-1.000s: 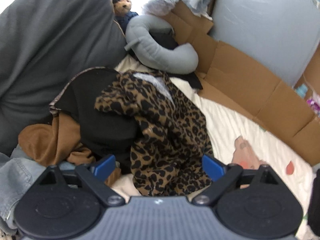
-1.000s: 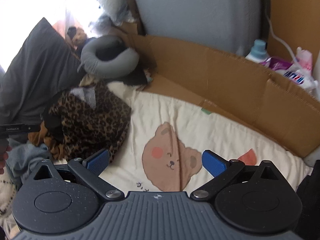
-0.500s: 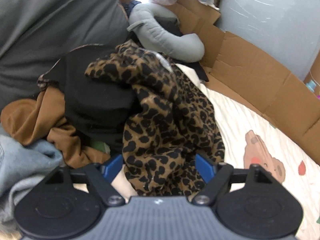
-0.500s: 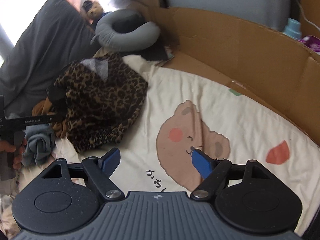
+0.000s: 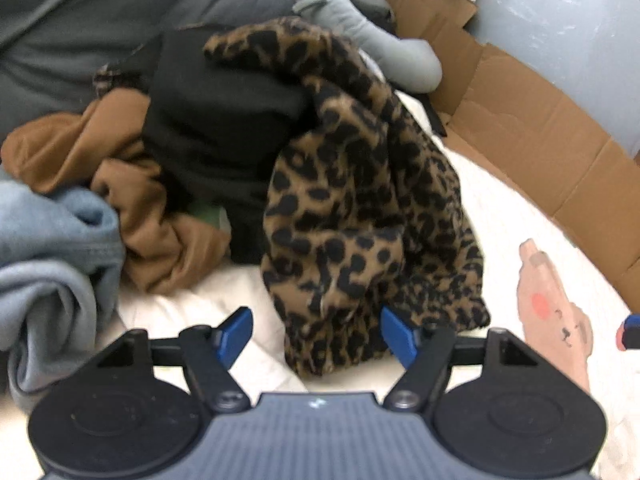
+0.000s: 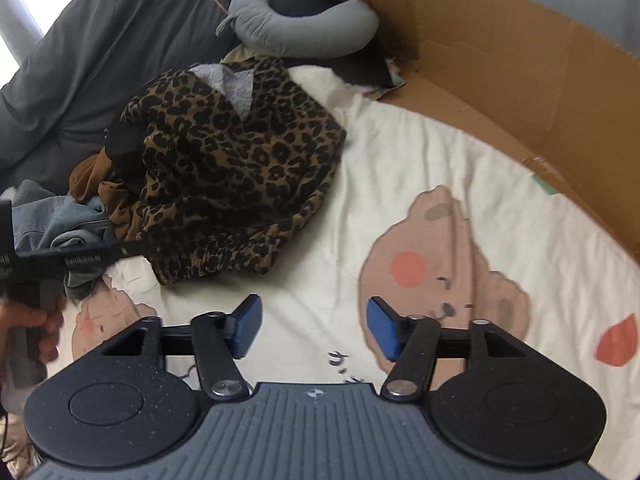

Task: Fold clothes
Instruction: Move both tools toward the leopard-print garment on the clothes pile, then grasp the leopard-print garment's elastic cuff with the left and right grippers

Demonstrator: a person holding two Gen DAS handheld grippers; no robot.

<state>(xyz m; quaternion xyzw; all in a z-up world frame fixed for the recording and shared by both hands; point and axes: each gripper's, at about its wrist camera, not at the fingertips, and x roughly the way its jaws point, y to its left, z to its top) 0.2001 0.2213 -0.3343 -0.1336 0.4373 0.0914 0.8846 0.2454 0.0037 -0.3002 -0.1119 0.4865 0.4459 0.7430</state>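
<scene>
- The left gripper [image 5: 316, 336] points steeply down at the near hem of the leopard-print garment [image 5: 360, 200]; its jaws are closing, and the lower edge of that garment lies between the blue pads [image 5: 236, 330] — the right pad looks to be touching the fabric, though the blur makes it hard to be sure, and the left pad stands clear of it.
- The right gripper [image 6: 316, 328] hangs over bare cream bedding [image 6: 320, 208], its jaws half apart and closing with only the sheet between them; the leopard-print garment [image 6: 232, 168] lies up and to the left of it, near but apart.
- Seen from the right wrist, the left gripper [image 6: 80, 258] reaches in from the left edge, a hand [image 6: 28, 328] around its grip.
- The leopard piece tops a heap — a black garment [image 5: 216, 120], a brown garment [image 5: 160, 232] and a pale blue garment [image 5: 52, 248] lie beside and under it.
- Behind the heap rest a dark grey pillow [image 5: 120, 12] and a grey neck pillow [image 6: 304, 20]; flattened cardboard [image 6: 520, 88] borders the bedding on the far side.
</scene>
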